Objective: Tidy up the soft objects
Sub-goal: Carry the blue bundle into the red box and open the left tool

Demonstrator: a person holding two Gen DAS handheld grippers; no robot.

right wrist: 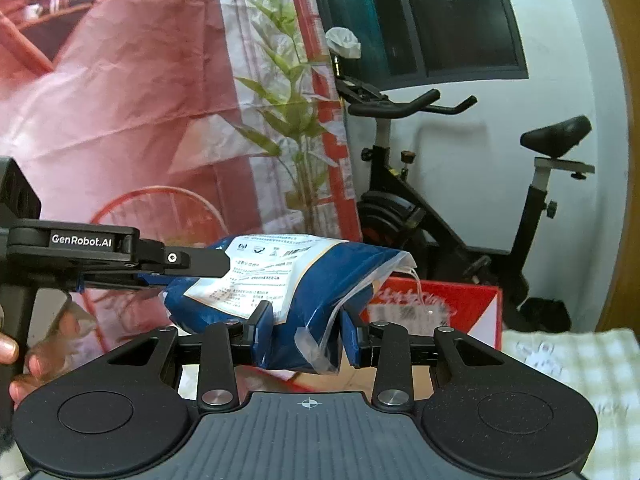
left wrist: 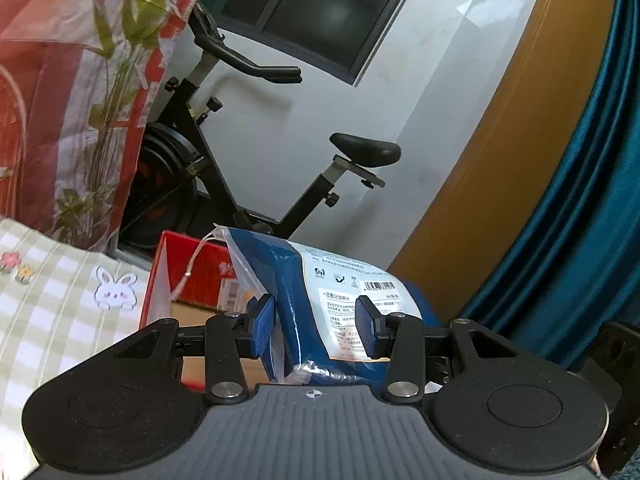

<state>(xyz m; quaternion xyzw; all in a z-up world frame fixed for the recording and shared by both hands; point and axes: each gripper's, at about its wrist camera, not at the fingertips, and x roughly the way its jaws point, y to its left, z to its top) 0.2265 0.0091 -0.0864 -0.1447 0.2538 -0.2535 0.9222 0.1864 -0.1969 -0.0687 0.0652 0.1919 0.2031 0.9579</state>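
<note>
Blue soft pack (left wrist: 340, 312) (clear outer bag, white printed label) is held up above the open red box (left wrist: 188, 276). Left gripper (left wrist: 316, 328) has its pads on either side of the pack, clamped on it. Right gripper (right wrist: 306, 332) pinches the pack's other end between its fingers. Red box interior: brown cardboard bottom visible, contents can't be made out. Checked cloth (left wrist: 60, 300) beside the box, exercise bike (left wrist: 256, 152) behind.
</note>
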